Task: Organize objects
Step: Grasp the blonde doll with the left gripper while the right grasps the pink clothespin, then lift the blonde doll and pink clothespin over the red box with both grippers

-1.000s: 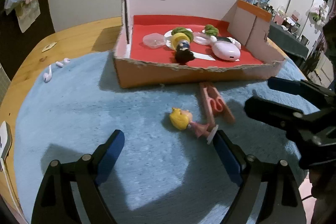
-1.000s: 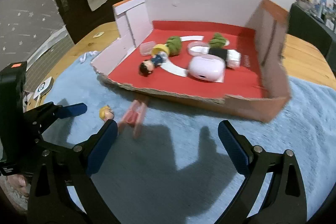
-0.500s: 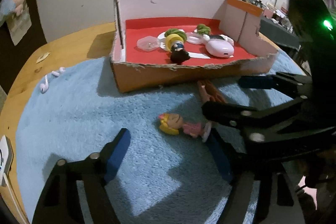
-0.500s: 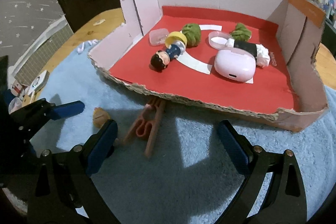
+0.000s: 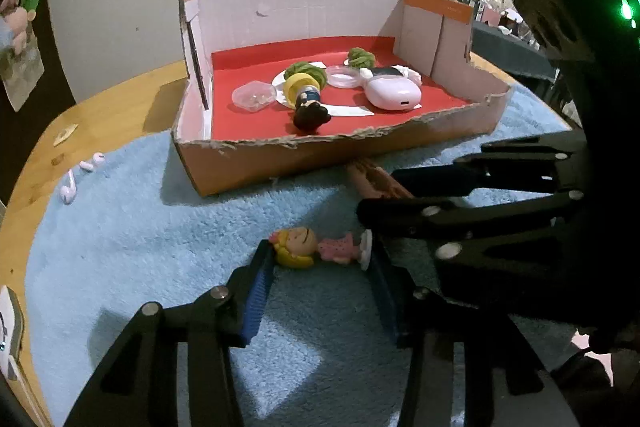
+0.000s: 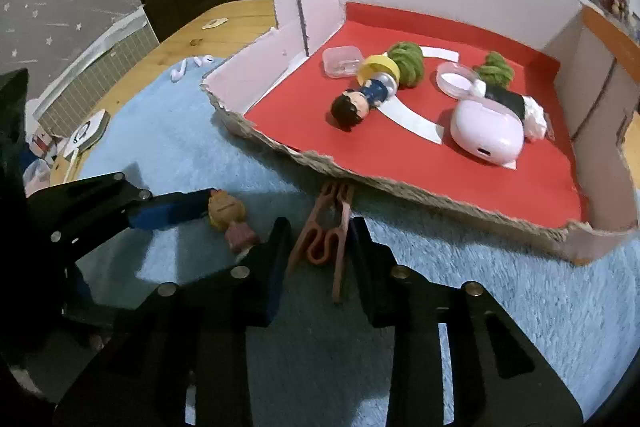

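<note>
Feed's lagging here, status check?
Left gripper closing around blonde doll. Right gripper straddling pink clothespin. Both on blue mat; nothing blocking.

blonde doll (image 5: 310, 247): lying flat on blue mat | pink clothespin (image 6: 326, 239): flat, by box front

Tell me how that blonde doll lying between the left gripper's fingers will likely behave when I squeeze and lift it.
The blonde doll looks like hard, glossy plastic, so probably stiff, light and a bit slippery. The left gripper spans it lengthwise, one finger by the round head, the other by the flat base; the head may slide off the pad. On the fluffy blue mat it shouldn't roll.
</note>
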The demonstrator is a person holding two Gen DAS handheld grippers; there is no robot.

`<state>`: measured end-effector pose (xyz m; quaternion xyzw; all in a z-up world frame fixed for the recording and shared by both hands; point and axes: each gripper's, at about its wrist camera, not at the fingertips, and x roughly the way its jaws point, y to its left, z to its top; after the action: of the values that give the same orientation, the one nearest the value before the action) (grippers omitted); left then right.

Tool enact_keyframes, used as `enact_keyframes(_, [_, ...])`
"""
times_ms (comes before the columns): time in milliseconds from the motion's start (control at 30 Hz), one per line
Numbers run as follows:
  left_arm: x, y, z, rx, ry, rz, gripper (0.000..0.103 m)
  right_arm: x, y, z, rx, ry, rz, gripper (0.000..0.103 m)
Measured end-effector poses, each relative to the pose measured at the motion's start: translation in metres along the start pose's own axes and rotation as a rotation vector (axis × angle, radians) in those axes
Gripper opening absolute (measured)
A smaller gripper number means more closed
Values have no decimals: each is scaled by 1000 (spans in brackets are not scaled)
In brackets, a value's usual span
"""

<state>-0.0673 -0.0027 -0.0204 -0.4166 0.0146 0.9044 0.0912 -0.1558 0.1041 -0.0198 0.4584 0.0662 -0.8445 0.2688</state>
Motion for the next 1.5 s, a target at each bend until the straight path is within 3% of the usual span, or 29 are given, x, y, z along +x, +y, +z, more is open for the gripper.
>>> enact_keyframes(533, [-7, -4, -1, -57, -11, -3, 49, -26, -15, -23, 63, -23, 23, 25])
enact_keyframes(933, [-6, -4, -1, -61, -1, 5, 48, -6, 4, -14, -114, 22, -87, 23])
enact_keyframes(1067, [-12, 2, -1, -81, -16, 6, 48, -9, 2, -16, -110, 12, -71, 23])
enact_keyframes(1200, [-15, 5, 0, -96, -25, -4, 48, -16, -3, -23, -59, -17, -2, 23])
enact_keyframes(1500, [-26, -2, 11, -88, -61, -11, 48, -36, -2, -22, -29, -71, 28, 23])
